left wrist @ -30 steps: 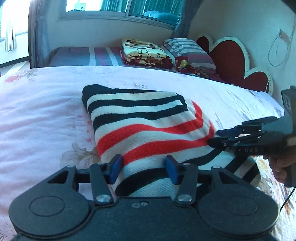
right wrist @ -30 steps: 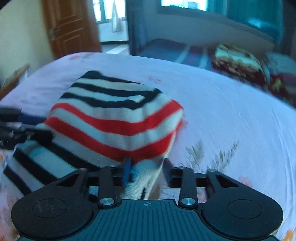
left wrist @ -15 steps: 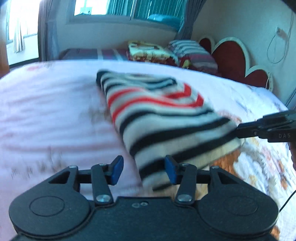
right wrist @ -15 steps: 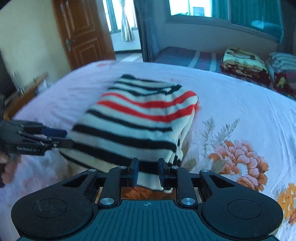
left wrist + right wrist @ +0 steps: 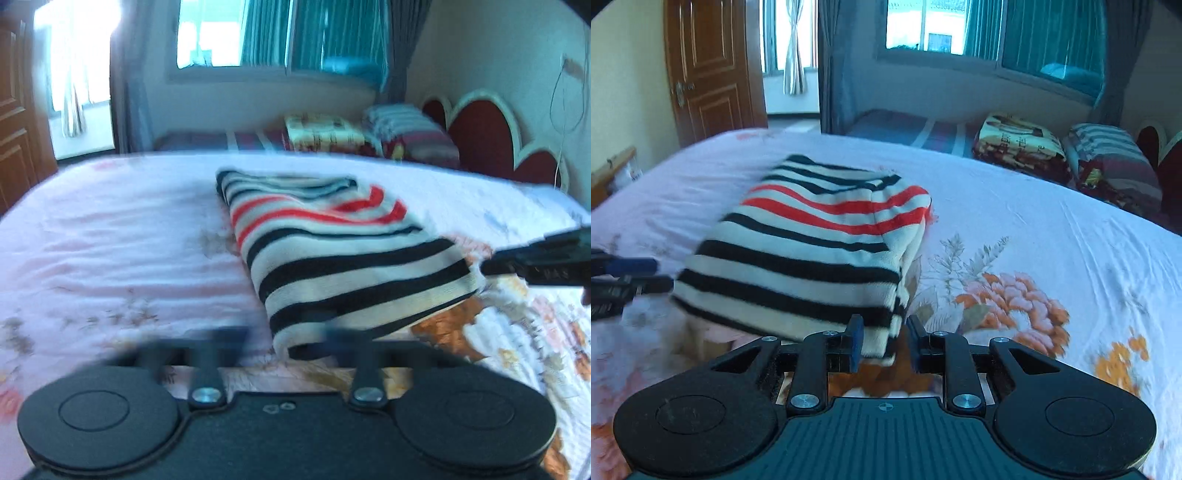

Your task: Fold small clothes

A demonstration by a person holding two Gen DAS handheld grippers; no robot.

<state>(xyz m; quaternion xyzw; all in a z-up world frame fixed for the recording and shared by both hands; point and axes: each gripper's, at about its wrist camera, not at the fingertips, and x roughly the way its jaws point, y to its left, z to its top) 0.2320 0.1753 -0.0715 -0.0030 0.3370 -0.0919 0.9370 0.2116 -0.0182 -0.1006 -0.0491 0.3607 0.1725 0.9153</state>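
A folded sweater with black, white and red stripes (image 5: 332, 251) lies on the pink floral bedspread (image 5: 110, 240). My left gripper (image 5: 284, 339) is blurred, open, at the sweater's near left corner. The sweater also shows in the right wrist view (image 5: 812, 251). My right gripper (image 5: 884, 343) is open, its jaws a little apart at the sweater's near right corner, which lies loose between them. The left gripper shows at the left edge of the right wrist view (image 5: 628, 280), and the right gripper at the right edge of the left wrist view (image 5: 535, 262).
Folded blankets and pillows (image 5: 1067, 158) sit at the far side of the bed. A red scalloped headboard (image 5: 491, 140) stands at the right. A wooden door (image 5: 713, 70) and windows are behind the bed.
The sweater's near edge has been laid down flat on the bed. Both grippers have drawn back and lowered. The right gripper's jaws have opened off the corner.
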